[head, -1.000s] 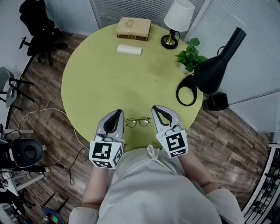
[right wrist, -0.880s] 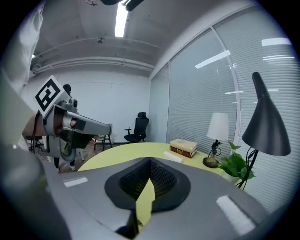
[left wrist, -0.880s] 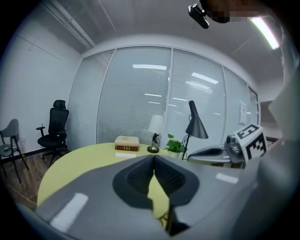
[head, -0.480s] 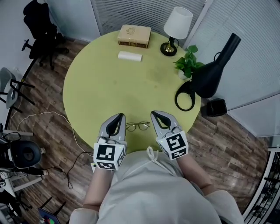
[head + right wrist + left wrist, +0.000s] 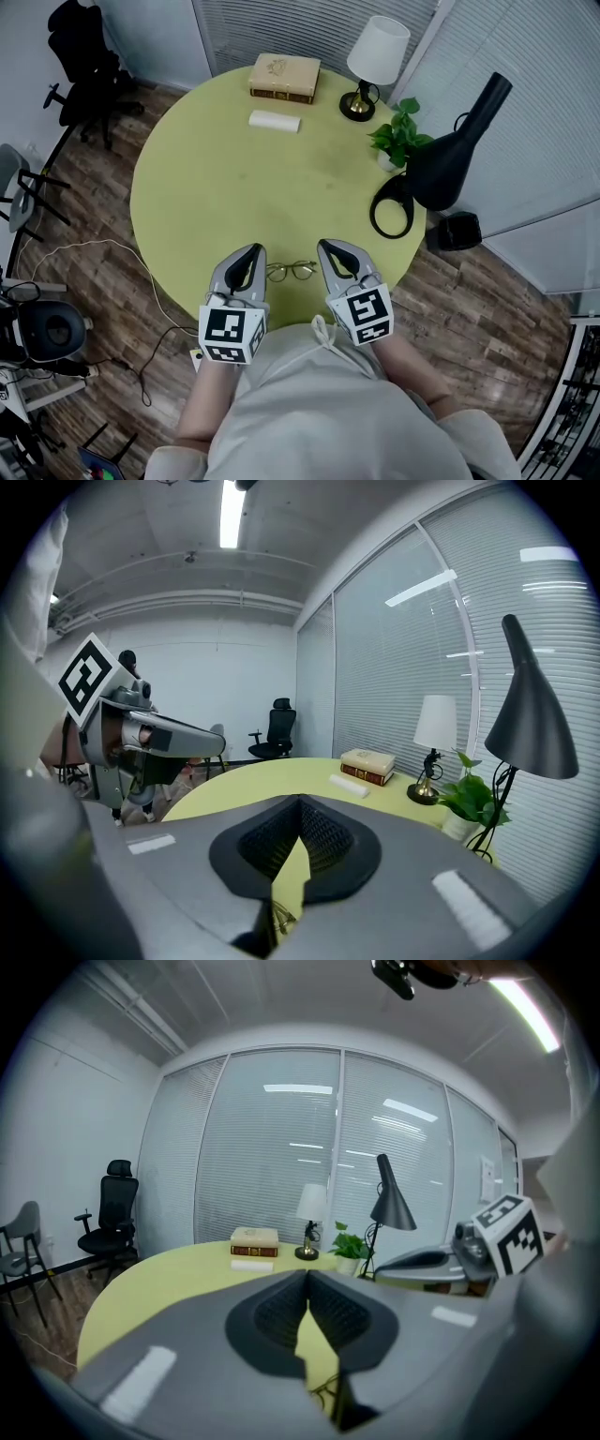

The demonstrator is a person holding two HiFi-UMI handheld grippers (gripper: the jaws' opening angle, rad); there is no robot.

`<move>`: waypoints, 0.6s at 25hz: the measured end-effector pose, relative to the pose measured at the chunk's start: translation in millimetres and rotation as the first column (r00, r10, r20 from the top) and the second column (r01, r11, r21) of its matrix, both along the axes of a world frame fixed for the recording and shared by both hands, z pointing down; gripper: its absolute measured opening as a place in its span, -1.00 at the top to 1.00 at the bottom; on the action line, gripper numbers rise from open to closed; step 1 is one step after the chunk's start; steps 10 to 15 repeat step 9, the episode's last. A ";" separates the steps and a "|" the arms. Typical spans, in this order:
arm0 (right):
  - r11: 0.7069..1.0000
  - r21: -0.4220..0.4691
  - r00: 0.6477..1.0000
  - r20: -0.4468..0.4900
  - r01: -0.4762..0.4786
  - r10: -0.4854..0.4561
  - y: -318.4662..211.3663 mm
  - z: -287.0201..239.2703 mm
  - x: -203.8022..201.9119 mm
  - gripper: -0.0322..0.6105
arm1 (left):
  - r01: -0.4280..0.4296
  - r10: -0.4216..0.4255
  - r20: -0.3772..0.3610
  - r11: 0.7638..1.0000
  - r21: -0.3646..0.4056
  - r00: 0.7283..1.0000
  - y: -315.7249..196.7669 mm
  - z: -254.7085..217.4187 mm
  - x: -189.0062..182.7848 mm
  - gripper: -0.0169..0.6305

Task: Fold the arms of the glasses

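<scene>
Hardly any shift since a second ago: left gripper (image 5: 251, 253) and right gripper (image 5: 328, 247) flanking the glasses (image 5: 290, 271) at the near edge of the bench (image 5: 216, 169), fingers of both pressed together, gripping nothing. Temple arms folded or spread: too small to tell, so no progress readable.

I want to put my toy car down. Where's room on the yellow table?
The table is bare across its middle, from the white box down to the glasses, and on its left side. Crowded: the right rim with white lamp, plant and black lamp, and the near edge, where the glasses lie between left gripper and right gripper.
</scene>
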State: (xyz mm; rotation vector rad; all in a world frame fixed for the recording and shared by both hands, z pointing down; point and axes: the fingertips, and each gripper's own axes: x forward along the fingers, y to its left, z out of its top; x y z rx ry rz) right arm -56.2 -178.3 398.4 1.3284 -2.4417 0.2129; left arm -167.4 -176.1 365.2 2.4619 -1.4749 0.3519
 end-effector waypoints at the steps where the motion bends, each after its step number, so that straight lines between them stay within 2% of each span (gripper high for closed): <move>1: 1.000 0.001 1.000 -0.003 0.007 -0.007 0.7 -0.2 -1.8 0.90 | -0.001 0.001 0.000 1.000 -0.003 1.000 0.0 1.0 0.6 0.93; 15: 0.999 -0.009 0.999 -0.017 0.045 -0.045 2.2 0.5 -10.3 0.90 | -0.012 0.012 0.001 1.000 -0.002 1.000 0.7 1.0 0.3 0.93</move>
